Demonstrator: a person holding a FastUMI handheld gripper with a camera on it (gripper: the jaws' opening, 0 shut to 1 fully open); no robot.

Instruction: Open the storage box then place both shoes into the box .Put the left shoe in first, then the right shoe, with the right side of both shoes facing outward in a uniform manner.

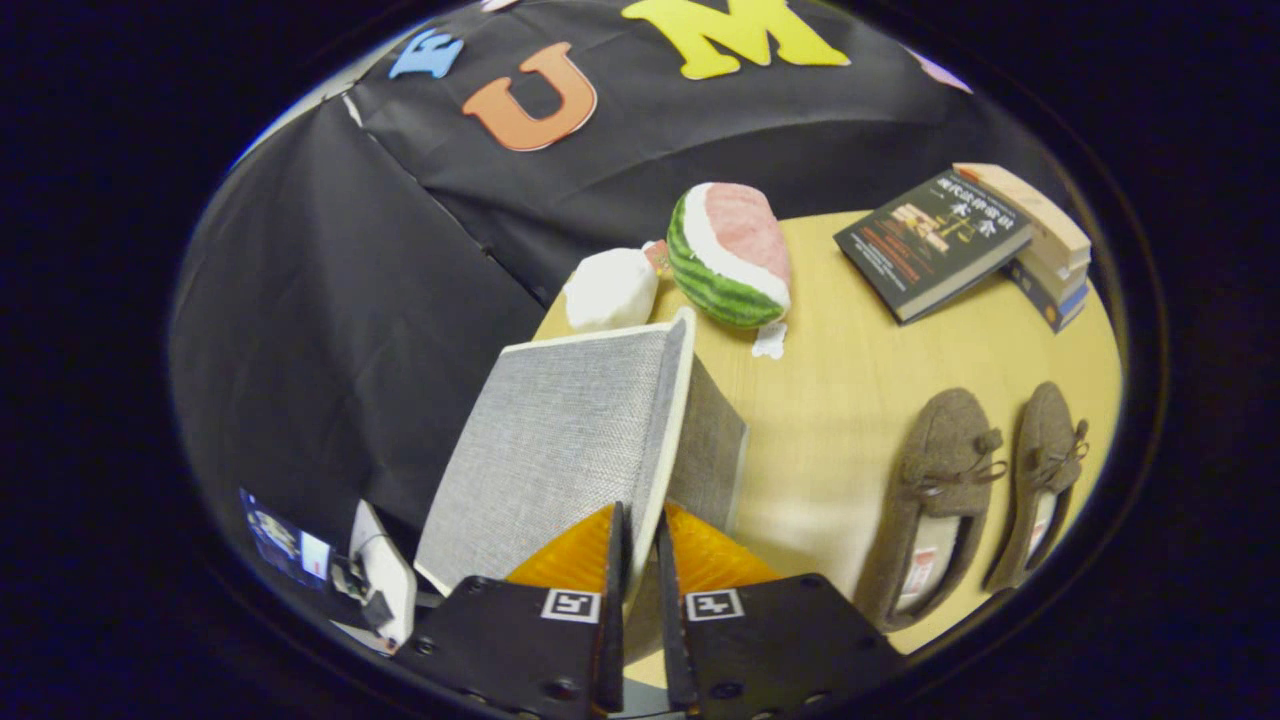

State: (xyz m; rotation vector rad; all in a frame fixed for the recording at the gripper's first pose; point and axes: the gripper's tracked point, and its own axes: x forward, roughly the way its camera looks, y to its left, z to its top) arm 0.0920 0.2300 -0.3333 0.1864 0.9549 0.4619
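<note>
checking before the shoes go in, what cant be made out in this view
- Box inside: hidden behind the raised lid.
- Gripper grip: fingers close on the lid's edge, contact not clear.
- White lump past the lid: partly hidden, unclear what it is.
- Shoes: heels cut off.

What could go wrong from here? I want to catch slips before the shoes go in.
1. The gripper pinches only the thin edge of the storage box lid; that edge could slip out and the lid drop shut.
2. The raised lid stands close to the watermelon plush and the white plush; swinging it further back may knock them.
3. Both brown shoes lie side by side, so the wrong one could be taken first.
</note>
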